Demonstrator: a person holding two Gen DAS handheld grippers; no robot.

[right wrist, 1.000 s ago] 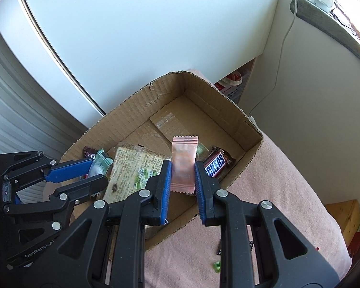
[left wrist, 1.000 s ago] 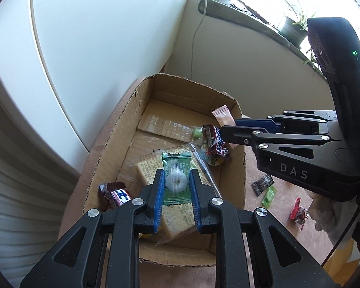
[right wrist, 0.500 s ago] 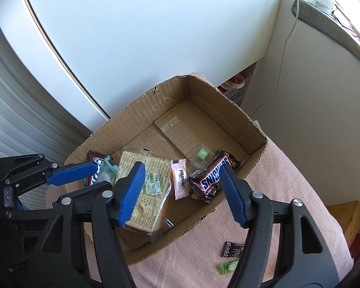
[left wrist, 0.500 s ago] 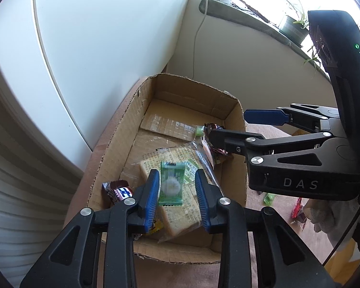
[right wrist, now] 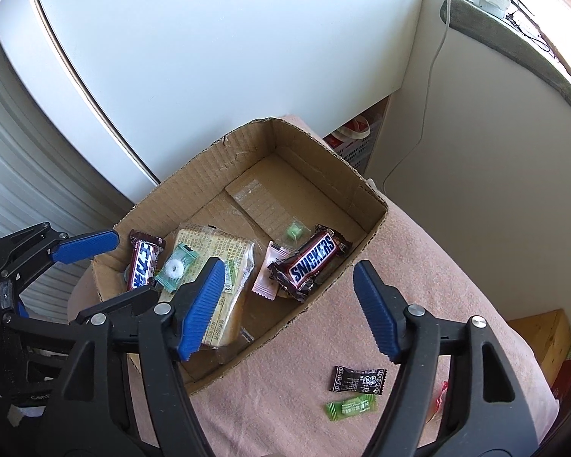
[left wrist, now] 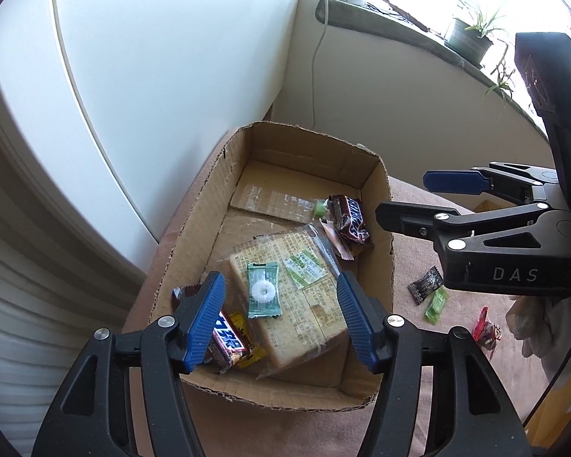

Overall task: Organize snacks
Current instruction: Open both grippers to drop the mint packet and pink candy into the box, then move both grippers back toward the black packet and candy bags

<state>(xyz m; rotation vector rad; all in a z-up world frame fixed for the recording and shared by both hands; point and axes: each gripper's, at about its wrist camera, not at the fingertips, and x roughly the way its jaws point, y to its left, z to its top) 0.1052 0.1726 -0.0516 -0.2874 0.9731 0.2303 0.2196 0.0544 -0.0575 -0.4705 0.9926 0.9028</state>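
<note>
An open cardboard box sits on a pink cloth. In it lie a wrapped cracker pack, a green ring-candy packet on top of it, a pink candy, a Snickers bar, a brown bar and a small green sweet. My left gripper is open and empty above the box's near end. My right gripper is open and empty above the box's right wall.
On the cloth right of the box lie a black candy, a green candy and a red wrapper. A white curved panel stands behind the box. A window ledge with plants is at the back.
Both grippers opened and let go: the green ring-candy packet dropped onto the cracker pack, the pink candy dropped beside the Snickers bar. Both grippers have drawn back a little.
</note>
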